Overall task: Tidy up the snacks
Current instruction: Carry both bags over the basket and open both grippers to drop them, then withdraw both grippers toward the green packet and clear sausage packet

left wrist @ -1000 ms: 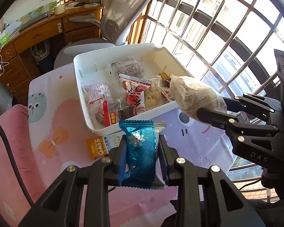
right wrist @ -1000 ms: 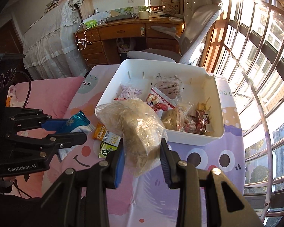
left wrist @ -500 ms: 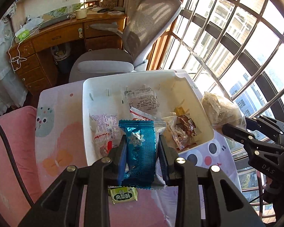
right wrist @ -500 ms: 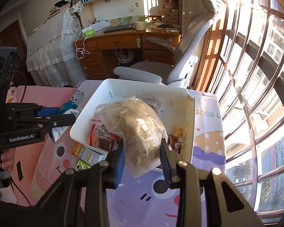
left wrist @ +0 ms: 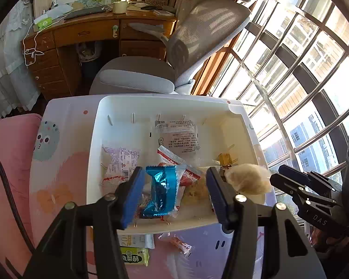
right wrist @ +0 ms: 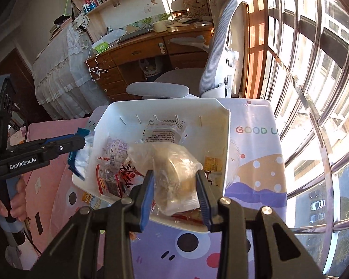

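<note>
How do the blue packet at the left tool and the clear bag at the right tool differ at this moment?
The blue packet is shiny opaque foil; the clear bag shows pale beige food inside. The packet is flat and slim, the bag bulkier and lumpy. The left tool stands wide open around the packet, while the right tool looks less spread, close around the bag. Both hang over the white bin.

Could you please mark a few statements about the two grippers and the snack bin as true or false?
1. The left gripper is open around the blue foil packet. True.
2. The right gripper is empty. False: it is shut on the clear bag of beige snack.
3. The white bin holds no snacks. False: several packets lie inside.
4. A green packet lies on the tablecloth outside the bin. True.
</note>
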The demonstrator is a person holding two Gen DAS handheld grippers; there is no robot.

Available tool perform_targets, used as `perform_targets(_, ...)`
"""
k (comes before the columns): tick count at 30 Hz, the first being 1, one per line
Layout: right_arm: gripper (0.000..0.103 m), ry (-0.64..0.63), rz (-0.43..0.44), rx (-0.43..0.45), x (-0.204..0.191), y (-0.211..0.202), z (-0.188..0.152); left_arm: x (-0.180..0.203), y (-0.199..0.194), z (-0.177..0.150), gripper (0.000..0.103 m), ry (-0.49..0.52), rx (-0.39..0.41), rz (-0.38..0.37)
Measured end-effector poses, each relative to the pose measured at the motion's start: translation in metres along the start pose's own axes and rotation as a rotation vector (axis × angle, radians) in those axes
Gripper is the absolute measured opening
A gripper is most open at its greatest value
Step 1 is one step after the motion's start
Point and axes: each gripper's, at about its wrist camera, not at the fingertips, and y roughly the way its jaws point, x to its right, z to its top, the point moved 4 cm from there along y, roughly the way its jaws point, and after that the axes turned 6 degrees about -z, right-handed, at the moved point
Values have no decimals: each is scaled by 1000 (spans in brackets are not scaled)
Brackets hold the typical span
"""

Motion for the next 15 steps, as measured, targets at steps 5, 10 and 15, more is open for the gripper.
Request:
perform_targets(5, 50, -4, 16, -16, 3, 6, -2, -1, -3, -2, 70, -14, -6, 48)
perform_targets(10, 53, -16, 52, -17, -2, 4, -3, -3, -10, -7, 74, -35, -8, 89)
perform_targets(15, 53, -35, 71, -17, -11, 1, -6, -10, -21, -14, 78, -48, -1, 125)
